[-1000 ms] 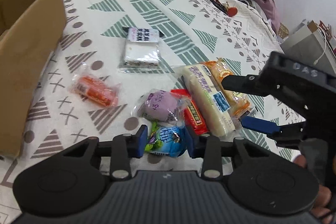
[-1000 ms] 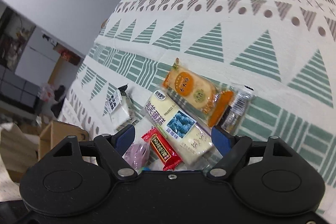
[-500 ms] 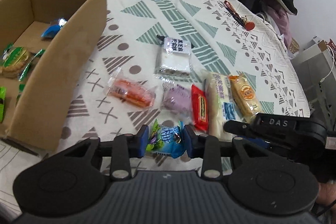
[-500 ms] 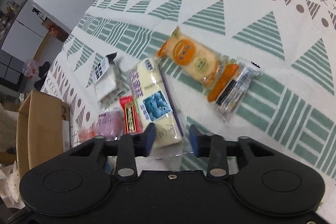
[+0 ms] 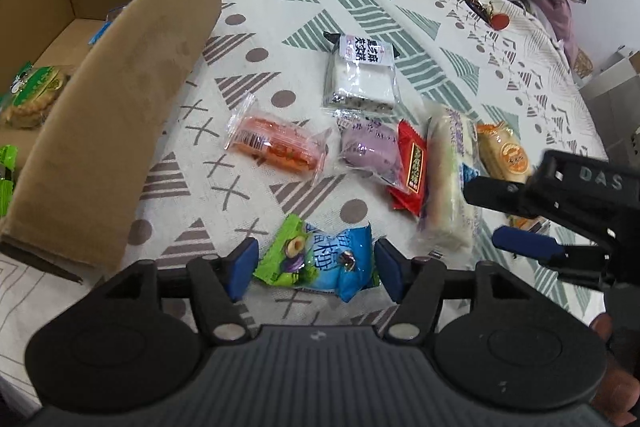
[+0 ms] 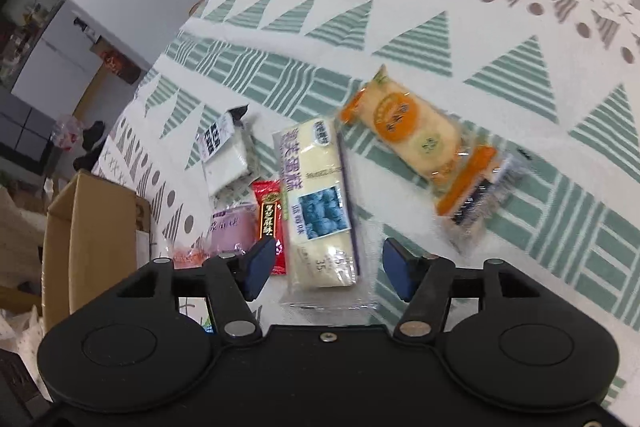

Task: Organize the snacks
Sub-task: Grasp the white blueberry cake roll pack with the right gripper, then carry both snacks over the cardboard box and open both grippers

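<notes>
My left gripper (image 5: 315, 269) is open, and a blue-green candy packet (image 5: 316, 259) lies between its blue fingers. To its left stands the cardboard box (image 5: 120, 87), which holds a green cookie packet (image 5: 36, 95). My right gripper (image 6: 328, 269) is open around the near end of a long white cake bar (image 6: 320, 203). Seen from the left wrist, the right gripper (image 5: 480, 213) sits at that bar's (image 5: 448, 183) right side. Beside the bar lie a red packet (image 5: 412, 167), a purple packet (image 5: 370, 151) and an orange cracker packet (image 5: 504, 155).
An orange sausage packet (image 5: 276, 147) and a white square cake (image 5: 362, 75) lie on the patterned cloth between the box and the other snacks. A bunch of keys with a red tag (image 5: 480, 7) is at the far side. A hand (image 5: 612, 387) shows at the lower right.
Both grippers' fingers have spread wider than half a second ago. The left wrist view has swung closer to the box. The right gripper has drawn back slightly from the cake bar.
</notes>
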`<state>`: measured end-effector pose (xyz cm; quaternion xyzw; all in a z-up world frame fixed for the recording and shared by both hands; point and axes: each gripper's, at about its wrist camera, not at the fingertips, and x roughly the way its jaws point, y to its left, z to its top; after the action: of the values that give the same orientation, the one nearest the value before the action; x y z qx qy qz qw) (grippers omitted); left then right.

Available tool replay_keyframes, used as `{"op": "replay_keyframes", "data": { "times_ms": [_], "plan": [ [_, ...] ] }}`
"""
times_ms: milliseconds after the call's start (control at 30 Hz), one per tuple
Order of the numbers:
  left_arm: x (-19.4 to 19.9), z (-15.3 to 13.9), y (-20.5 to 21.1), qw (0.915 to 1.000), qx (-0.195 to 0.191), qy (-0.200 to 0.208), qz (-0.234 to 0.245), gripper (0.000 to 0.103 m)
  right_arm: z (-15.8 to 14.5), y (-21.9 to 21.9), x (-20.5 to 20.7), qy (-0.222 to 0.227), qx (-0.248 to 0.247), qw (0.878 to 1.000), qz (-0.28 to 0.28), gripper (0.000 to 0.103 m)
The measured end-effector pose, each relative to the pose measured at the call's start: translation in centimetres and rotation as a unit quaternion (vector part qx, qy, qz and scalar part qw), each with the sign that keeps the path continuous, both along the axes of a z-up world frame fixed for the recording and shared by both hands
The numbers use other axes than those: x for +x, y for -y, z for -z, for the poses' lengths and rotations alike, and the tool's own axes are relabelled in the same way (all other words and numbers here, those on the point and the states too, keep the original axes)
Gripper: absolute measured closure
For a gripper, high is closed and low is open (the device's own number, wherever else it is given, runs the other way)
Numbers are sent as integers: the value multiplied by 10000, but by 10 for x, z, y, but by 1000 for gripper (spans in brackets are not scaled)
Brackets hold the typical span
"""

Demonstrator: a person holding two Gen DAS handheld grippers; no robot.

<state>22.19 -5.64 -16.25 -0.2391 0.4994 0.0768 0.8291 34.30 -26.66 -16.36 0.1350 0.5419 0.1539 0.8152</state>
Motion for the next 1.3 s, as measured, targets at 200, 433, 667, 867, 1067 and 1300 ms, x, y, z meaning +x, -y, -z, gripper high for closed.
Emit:
{"op": "replay_keyframes", "data": {
  "times_ms": [200,433,667,867,1067,1300],
  "plan": [
    [3,4,12,9992,312,-66,224,40,8,-17,5,110,-323,9991,-270,44],
    [7,0,1,9994,305,-72,143,69,9,-18,1,99,-352,9986,-391,69],
    [-2,-15,-6,9997,154,162,-9,70,-3,-15,-9,160,-31,9991,-404,72],
    [-8,-39,-12,9988,118,470,-98,70,-17,-11,-16,286,337,9986,-298,72],
    [-16,-65,-20,9969,125,742,-216,70,-33,-11,-22,467,785,9955,-270,73],
    [-33,-93,-43,9934,229,1011,-493,70,-48,-22,-32,700,1131,9902,-420,72]
  ]
}}
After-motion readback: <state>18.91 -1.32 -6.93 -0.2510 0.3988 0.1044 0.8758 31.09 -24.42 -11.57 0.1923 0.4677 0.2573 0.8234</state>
